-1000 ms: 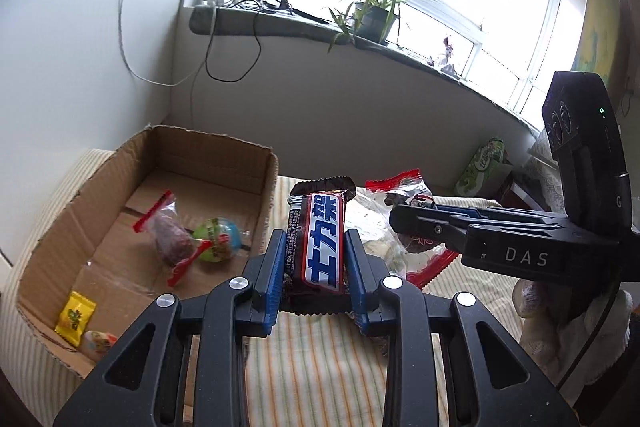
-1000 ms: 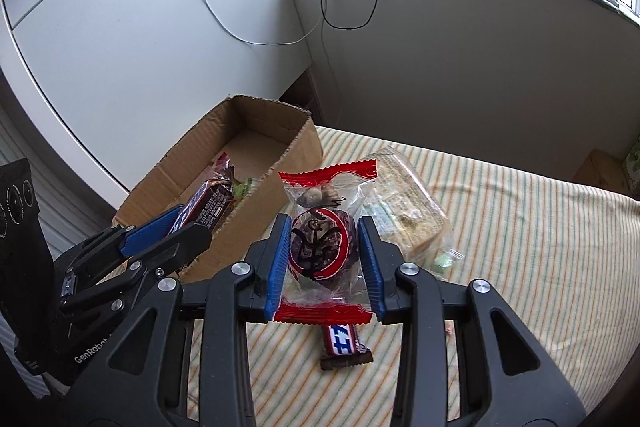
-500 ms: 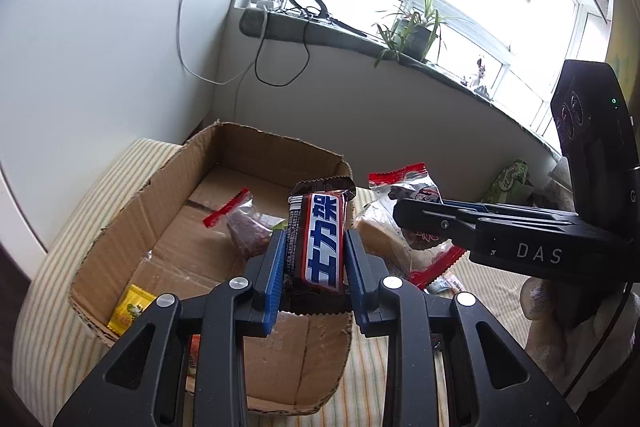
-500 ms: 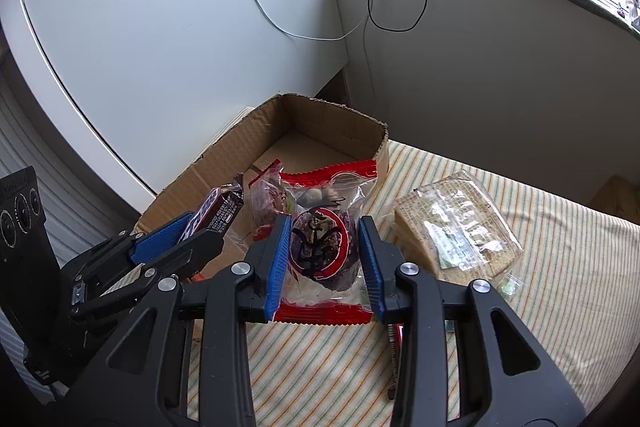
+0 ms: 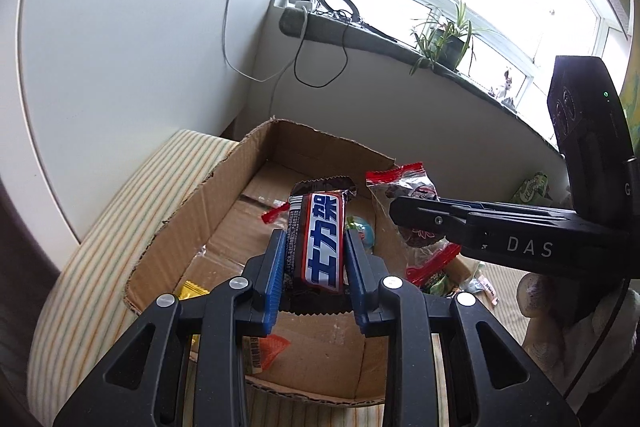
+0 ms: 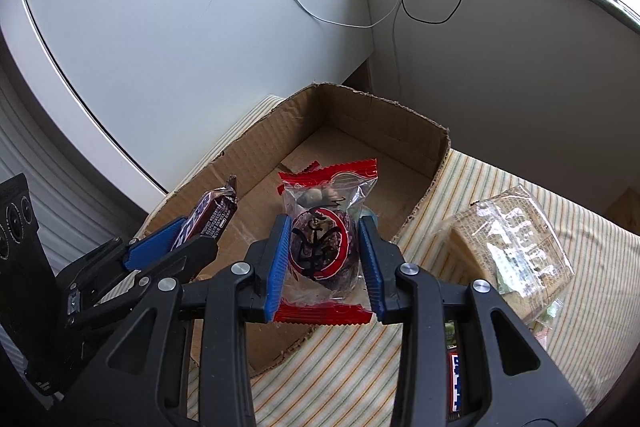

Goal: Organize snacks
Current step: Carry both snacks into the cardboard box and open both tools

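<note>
My left gripper (image 5: 314, 245) is shut on a brown chocolate bar (image 5: 320, 239) with a blue and white label, held above the open cardboard box (image 5: 256, 155). My right gripper (image 6: 324, 247) is shut on a clear, red-edged packet holding a dark round cake (image 6: 322, 239), also over the box (image 6: 384, 115). In the left wrist view the right gripper (image 5: 404, 211) comes in from the right with the packet (image 5: 400, 183). In the right wrist view the left gripper (image 6: 188, 239) sits at the left with the bar (image 6: 212, 211). Inside the box lie a yellow sachet (image 5: 192, 293), a blue-green sweet (image 5: 362, 227) and an orange packet (image 5: 264, 351).
The box rests on a striped cloth (image 6: 496, 179). A clear bag of pale biscuits (image 6: 508, 239) and another chocolate bar (image 6: 454, 383) lie on the cloth right of the box. White walls stand behind; a windowsill with cables and a potted plant (image 5: 448, 39) is beyond.
Both grippers have carried their snacks leftward from over the striped cloth to above the box. The bar and the packet stay gripped as before.
</note>
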Demonstrator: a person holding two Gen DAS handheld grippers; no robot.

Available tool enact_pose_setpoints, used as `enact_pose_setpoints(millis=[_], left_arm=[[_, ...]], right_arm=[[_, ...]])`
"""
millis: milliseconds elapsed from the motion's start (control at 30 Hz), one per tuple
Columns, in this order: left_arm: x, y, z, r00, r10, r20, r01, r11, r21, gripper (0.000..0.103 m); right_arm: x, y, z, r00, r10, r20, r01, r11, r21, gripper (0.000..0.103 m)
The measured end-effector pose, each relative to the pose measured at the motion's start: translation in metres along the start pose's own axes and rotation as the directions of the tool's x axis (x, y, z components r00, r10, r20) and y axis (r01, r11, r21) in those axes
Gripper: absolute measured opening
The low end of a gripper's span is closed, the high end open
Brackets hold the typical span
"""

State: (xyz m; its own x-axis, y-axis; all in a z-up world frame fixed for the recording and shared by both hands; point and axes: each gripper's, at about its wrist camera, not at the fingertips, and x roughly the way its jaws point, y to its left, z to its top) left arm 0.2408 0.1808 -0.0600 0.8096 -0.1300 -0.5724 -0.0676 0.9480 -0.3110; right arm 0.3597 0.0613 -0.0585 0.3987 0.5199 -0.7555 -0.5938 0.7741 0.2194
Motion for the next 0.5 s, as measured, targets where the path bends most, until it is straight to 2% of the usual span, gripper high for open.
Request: enact_pose_setpoints(millis=[200, 300, 333, 500], left_arm=[[-0.0004, 0.0085, 0.0005, 1.0, 0.017, -0.001, -0.017, 1.0, -0.019, 0.027], [-0.0011, 0.0096, 0.0001, 0.999, 0.032, 0.003, -0.032, 0.999, -0.02, 0.027], [-0.0011, 0.0096, 0.0, 0.999, 0.036, 0.003, -0.036, 0.999, -0.018, 0.028], [0.0004, 0.0086, -0.0011, 0.999, 0.038, 0.0, -0.038, 0.999, -0.012, 0.028]], right_arm=[[0.0067, 0.005, 0.0017, 1.0, 0.004, -0.01, -0.004, 1.0, -0.014, 0.037], [0.0047, 0.0056, 0.0027, 1.0, -0.007, 0.008, 0.007, 1.0, -0.016, 0.053], [0.0038, 0.0052, 0.0032, 1.0, -0.009, 0.012, 0.009, 1.0, -0.015, 0.054], [0.002, 0.0029, 0.004, 1.0, -0.012, 0.014, 0.012, 1.0, -0.01, 0.055]])
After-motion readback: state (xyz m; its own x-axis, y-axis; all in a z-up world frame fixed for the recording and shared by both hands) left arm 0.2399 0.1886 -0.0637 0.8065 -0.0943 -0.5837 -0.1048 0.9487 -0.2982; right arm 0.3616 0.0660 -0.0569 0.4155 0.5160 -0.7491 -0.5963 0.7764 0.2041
